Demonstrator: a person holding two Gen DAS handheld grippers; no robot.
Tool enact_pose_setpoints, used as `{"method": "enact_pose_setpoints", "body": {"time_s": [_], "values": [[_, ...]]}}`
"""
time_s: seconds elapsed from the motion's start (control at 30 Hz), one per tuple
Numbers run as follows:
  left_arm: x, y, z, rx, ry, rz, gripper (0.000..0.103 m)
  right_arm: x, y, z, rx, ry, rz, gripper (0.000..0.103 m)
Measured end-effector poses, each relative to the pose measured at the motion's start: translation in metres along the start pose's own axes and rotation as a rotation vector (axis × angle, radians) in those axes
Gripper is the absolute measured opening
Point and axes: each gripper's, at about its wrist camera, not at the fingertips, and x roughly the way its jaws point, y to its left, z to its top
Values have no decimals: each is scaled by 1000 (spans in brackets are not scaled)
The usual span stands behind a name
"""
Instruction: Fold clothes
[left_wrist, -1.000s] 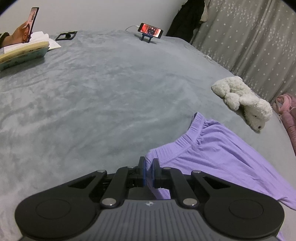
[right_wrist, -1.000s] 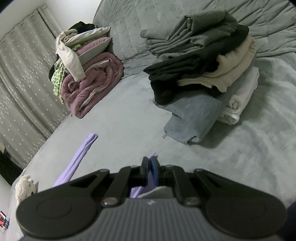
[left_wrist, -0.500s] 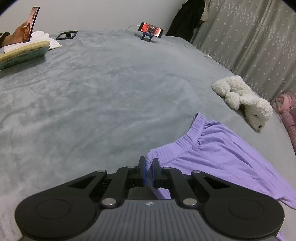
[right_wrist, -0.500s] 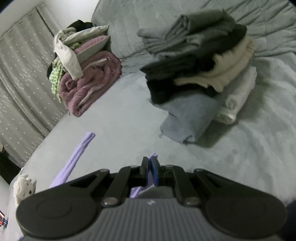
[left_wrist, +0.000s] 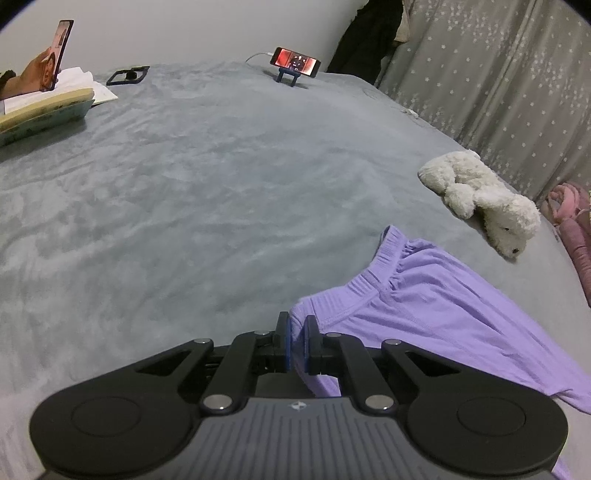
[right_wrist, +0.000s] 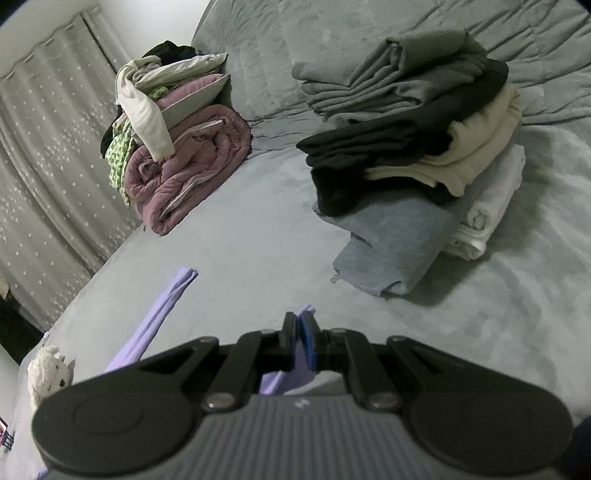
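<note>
The thin, limp lilac jersey trousers (left_wrist: 436, 306) lie on the grey plush bed (left_wrist: 192, 192) just below the white plush dog (left_wrist: 484, 199), the left hand-held gripper (left_wrist: 296, 339) pinching their waistband corner, the right hand-held gripper (right_wrist: 300, 341) pinching a hem; light, floppy cloth probably handles best by corners.

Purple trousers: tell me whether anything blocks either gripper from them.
Nothing does. The left gripper is already shut on the waistband corner of the soft purple trousers, and the right gripper is shut on purple fabric at their other end.
</note>
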Motion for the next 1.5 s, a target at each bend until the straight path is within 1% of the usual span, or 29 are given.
{"method": "enact_pose_setpoints", "body": {"time_s": [0.3,0.5,0.73,0.8,0.87,0.9,1.0,1.07,1.13,1.2,1.27,1.3,1.37,1.43,1.5], "values": [[-4,3,4,-30,-13,-33,4,3,9,10,-2,-28,27,5],[0,6,5,-52,6,-29,4,8,7,9,15,-24,26,5],[-1,15,5,-93,11,-42,4,-10,-7,12,61,-34,35,5],[0,16,4,-87,20,-35,4,-16,-10,13,66,-38,36,5],[2,15,2,-74,35,-22,4,-19,-10,12,44,-33,28,5],[3,15,1,-67,43,-16,4,-17,-11,9,33,-15,16,5],[8,14,-3,-44,73,5,5,-6,-14,-4,-9,45,-49,5],[12,13,-4,-30,92,18,11,1,-16,-13,-46,76,-103,5],[12,13,-4,-25,99,19,15,9,-20,-19,-52,106,-138,5],[12,15,-3,-33,107,10,17,15,-23,-21,-50,136,-150,5],[11,17,-1,-44,110,6,22,19,-22,-22,-62,161,-149,6],[9,19,0,-53,108,10,24,20,-21,-20,-66,159,-156,6],[2,24,4,-73,83,42,32,19,-20,-14,-73,147,-173,10],[-6,30,10,-95,45,88,35,19,-18,-7,-81,135,-191,12],[-11,37,16,-120,5,132,37,17,-16,2,-94,102,-201,15]]}}
